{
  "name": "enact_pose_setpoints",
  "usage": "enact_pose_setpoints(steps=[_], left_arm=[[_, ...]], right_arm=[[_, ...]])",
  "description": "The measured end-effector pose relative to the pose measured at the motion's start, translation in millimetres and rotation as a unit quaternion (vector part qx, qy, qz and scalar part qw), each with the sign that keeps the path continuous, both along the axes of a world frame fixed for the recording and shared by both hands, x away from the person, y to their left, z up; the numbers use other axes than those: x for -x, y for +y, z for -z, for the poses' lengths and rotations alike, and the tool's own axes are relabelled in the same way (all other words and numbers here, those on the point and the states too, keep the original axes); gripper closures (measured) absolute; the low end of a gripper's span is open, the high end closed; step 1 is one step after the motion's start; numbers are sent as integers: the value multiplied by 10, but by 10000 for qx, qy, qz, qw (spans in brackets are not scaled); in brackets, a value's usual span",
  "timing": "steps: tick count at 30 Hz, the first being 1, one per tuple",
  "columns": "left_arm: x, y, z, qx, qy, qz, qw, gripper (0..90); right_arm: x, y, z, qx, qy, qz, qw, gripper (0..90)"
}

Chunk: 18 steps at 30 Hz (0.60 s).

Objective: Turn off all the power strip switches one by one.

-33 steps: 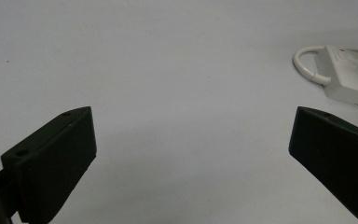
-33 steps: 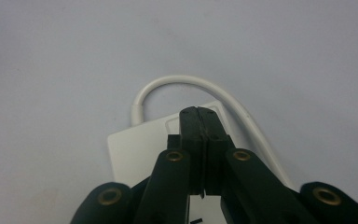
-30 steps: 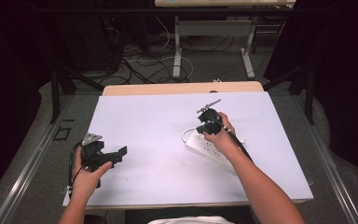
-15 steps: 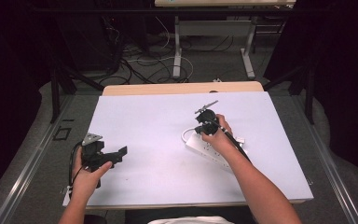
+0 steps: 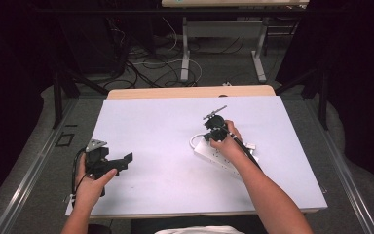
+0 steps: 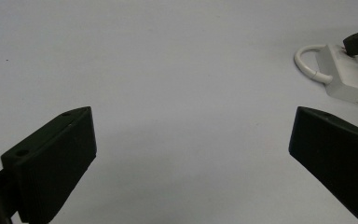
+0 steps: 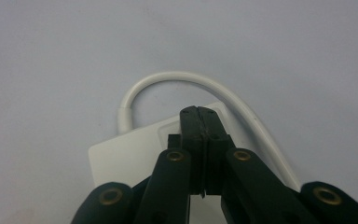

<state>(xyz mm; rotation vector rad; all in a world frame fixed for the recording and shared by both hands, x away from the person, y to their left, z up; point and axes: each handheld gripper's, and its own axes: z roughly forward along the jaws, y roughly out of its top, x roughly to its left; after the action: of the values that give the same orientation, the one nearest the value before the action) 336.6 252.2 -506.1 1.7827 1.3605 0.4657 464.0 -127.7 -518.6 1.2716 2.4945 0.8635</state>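
A white power strip [image 5: 208,149] lies flat on the white table [image 5: 160,122], right of centre, with its white cable [image 5: 194,141] looping out of its left end. My right gripper [image 5: 211,138] points down at that end of the strip, jaws pressed together with nothing visible between them. In the right gripper view the shut tips [image 7: 199,112] sit over the strip's corner [image 7: 126,154], just below the cable loop [image 7: 177,77]. My left gripper [image 5: 125,159] rests open near the front left of the table. Its jaws [image 6: 191,126] stand wide apart over bare table, with the strip [image 6: 354,79] far off to the right.
A wooden strip [image 5: 190,91] runs along the table's far edge. Behind it the floor holds cables [image 5: 146,63] and the legs of another table [image 5: 185,53]. Both forearms come in from the front edge.
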Motion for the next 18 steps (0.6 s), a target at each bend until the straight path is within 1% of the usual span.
enact_pose_setpoints(steps=[4,5,6,7,9,10,11,12,13,14,16,17,18], left_arm=[[3,-5,-2,2,-9,8,10000,7],[6,2,-14,-27,60,50,10000,7],[5,2,-13,-17,49,49,10000,7],[3,-5,-4,5,-14,6,10000,7],[4,-5,-4,3,-11,6,10000,8],[6,1,-13,-23,48,42,10000,7],[7,1,-15,-28,55,49,10000,7],[7,0,-15,-29,50,48,10000,7],[6,0,-14,-26,41,45,10000,8],[7,1,-15,-23,44,43,10000,7],[6,2,-15,-34,59,48,10000,7],[5,1,-14,-40,63,52,10000,7],[3,0,-12,-45,54,65,10000,7]], right_arm=[[-2,-6,3,-52,21,16,10000,900],[-8,-9,4,-51,2,10,10000,900],[-8,-9,4,-51,2,10,10000,900],[-8,-12,0,-29,38,8,10000,900],[-9,-16,4,-12,10,19,10000,900],[-8,-16,8,-18,-3,50,10000,900],[-6,-16,12,-30,45,61,10000,900],[-4,-17,18,-43,38,52,10000,900],[-11,-18,23,-21,-24,-21,10000,900],[-5,-25,28,-80,35,39,10000,900],[-9,-39,33,-113,35,30,9999,900],[-11,-48,37,-159,83,60,9998,900],[-13,-53,53,-315,53,58,9995,900]])
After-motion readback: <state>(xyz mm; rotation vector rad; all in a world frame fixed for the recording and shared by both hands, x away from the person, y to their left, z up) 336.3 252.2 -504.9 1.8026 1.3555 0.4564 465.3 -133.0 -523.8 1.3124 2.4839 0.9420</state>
